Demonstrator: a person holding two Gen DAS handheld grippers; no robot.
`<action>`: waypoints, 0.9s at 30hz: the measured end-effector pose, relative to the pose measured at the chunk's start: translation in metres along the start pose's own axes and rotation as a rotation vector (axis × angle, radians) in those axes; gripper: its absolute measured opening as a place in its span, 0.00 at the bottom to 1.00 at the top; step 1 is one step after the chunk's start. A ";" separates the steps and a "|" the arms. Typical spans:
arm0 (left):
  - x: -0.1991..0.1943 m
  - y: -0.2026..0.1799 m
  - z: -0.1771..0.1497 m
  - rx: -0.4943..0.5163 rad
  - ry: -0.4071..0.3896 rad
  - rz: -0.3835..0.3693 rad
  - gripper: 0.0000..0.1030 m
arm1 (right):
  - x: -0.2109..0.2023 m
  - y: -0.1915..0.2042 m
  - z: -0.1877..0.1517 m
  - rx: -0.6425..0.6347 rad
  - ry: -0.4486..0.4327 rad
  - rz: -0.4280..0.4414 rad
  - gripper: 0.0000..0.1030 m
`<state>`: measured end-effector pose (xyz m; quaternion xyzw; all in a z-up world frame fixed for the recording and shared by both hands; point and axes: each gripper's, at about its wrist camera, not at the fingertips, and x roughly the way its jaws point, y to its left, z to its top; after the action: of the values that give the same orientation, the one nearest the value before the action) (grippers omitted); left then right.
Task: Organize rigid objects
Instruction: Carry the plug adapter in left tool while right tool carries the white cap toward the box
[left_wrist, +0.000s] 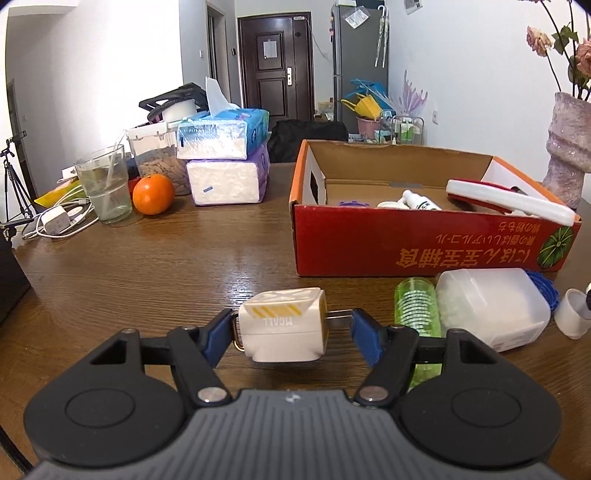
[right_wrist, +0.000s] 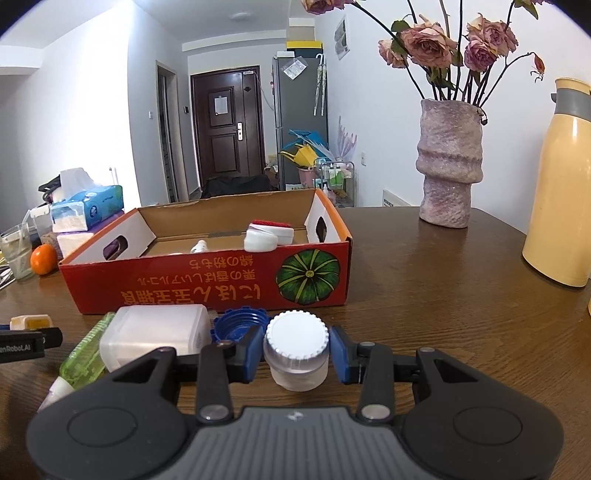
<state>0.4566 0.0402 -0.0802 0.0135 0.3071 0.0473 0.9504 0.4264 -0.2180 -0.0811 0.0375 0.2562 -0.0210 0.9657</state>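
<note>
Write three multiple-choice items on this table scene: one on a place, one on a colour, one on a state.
1. The orange lies:
A) beside the glass of water
B) on a chair
C) on the floor

2. The loose cap beside the small jar is:
A) red
B) blue
C) yellow

3. The right gripper is:
A) wide open with nothing between its pads
B) shut on the orange
C) shut on the small jar

Answers:
1: A, the orange sits right next to the glass on the table.
2: B, its ridged rim is plainly blue.
3: C, the blue pads flank the jar's sides.
</note>
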 end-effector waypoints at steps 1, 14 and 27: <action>-0.002 0.000 0.000 -0.001 -0.005 -0.001 0.67 | -0.001 0.000 0.000 0.000 -0.001 0.002 0.37; -0.042 -0.014 -0.001 -0.039 -0.080 -0.031 0.67 | -0.011 0.003 0.001 -0.003 -0.034 0.039 0.37; -0.069 -0.045 0.006 -0.064 -0.121 -0.082 0.67 | -0.030 0.001 0.008 0.014 -0.091 0.090 0.37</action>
<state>0.4077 -0.0115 -0.0375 -0.0268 0.2477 0.0172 0.9683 0.4041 -0.2170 -0.0595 0.0550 0.2097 0.0190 0.9760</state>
